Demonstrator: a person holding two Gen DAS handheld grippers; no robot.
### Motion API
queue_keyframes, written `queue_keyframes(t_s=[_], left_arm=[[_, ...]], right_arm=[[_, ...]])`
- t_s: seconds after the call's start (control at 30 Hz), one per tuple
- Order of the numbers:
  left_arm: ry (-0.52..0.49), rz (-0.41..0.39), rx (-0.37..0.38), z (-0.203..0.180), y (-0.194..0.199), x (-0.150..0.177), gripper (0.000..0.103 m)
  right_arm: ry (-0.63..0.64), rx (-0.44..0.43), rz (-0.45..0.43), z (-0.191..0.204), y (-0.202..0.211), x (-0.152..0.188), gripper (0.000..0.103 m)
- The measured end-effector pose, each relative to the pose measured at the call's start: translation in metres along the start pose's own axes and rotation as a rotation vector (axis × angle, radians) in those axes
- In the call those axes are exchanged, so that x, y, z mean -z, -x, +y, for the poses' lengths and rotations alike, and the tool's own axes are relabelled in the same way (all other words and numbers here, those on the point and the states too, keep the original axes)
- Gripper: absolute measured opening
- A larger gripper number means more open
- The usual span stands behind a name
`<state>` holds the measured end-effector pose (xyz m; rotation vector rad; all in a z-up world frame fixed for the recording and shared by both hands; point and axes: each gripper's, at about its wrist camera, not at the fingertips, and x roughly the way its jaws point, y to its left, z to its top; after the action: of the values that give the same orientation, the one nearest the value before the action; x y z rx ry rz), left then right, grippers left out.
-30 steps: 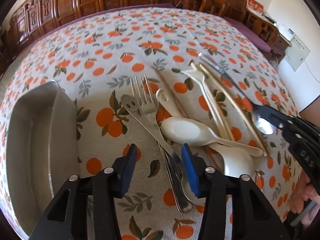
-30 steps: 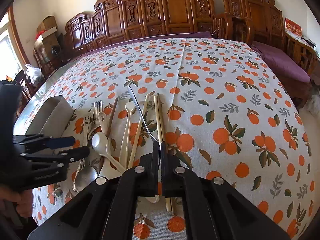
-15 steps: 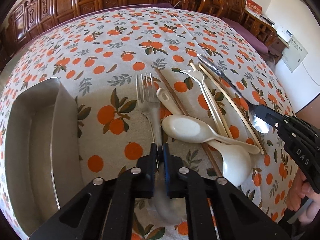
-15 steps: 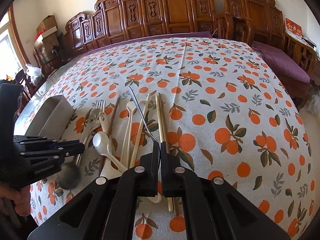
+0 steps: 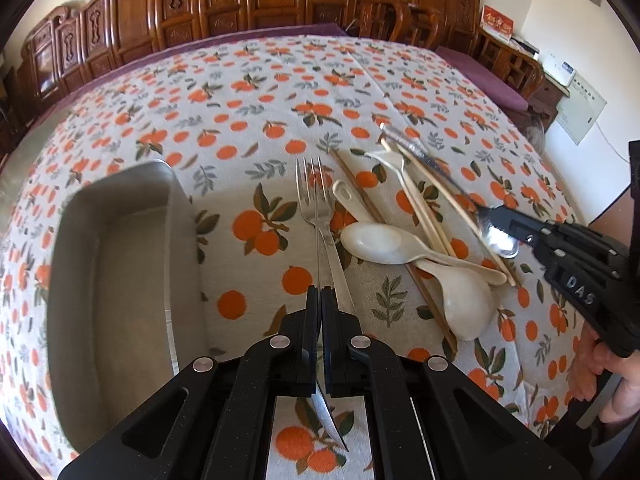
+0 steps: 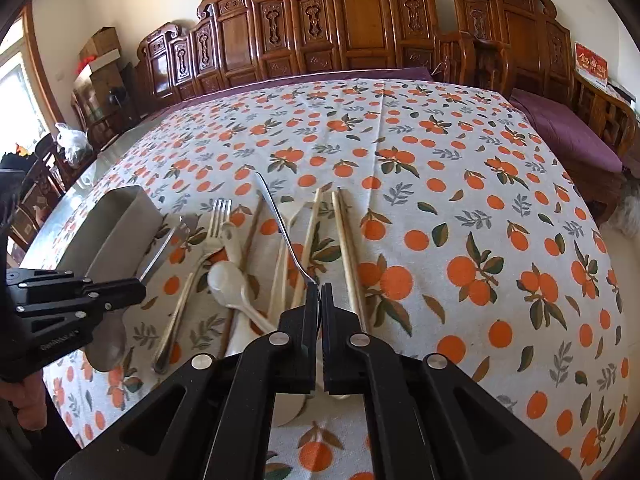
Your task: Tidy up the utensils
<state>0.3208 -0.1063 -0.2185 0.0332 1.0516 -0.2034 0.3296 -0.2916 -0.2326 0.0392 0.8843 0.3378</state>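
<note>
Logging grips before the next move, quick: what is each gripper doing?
Left gripper: shut on a flat-handled metal spoon.
Right gripper: shut on a thin-handled metal spoon.

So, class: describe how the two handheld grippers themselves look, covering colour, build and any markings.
Both the left gripper and right gripper are matte black plastic with flat parallel fingers on angular linkage arms, joined by round silver rivets. The right gripper's side bears raised "DAS" lettering. No cables or sleeves show.

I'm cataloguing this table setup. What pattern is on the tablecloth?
The tablecloth is off-white, printed with oranges and grey-green leaves; the right wrist view shows it best.
</note>
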Motion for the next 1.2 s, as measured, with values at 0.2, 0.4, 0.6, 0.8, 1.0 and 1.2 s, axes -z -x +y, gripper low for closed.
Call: queue_keyframes(t_s=[0.2,0.4,0.6,0.8,1.0,1.2], left_arm=[[-0.027,-0.056,-0.016,0.010,0.031,0.001,0.001],[-0.001,-0.096,-0.021,0.036,0.055,0.006,0.001],[0.025,-0.104,-0.038,0.067,0.058,0.012,0.001],[0.075,-0.101,-0.052,0.102,0.048,0.018,0.001],[0.094,-0.075,-0.084,0.122,0.033,0.023,0.001],[0.098,-0.050,-0.084,0.130,0.022,0.027,0.001]], right_arm=[[0.009,-0.021,0.000,0.018,0.005,0.002,0.003],[0.042,-0.037,0.000,0.045,0.011,0.007,0.003],[0.063,-0.044,0.006,0.066,0.010,0.009,0.003],[0.091,-0.037,0.033,0.080,0.000,0.013,0.003],[0.109,-0.038,0.045,0.087,-0.007,0.013,0.003],[0.117,-0.036,0.055,0.090,-0.014,0.014,0.003]])
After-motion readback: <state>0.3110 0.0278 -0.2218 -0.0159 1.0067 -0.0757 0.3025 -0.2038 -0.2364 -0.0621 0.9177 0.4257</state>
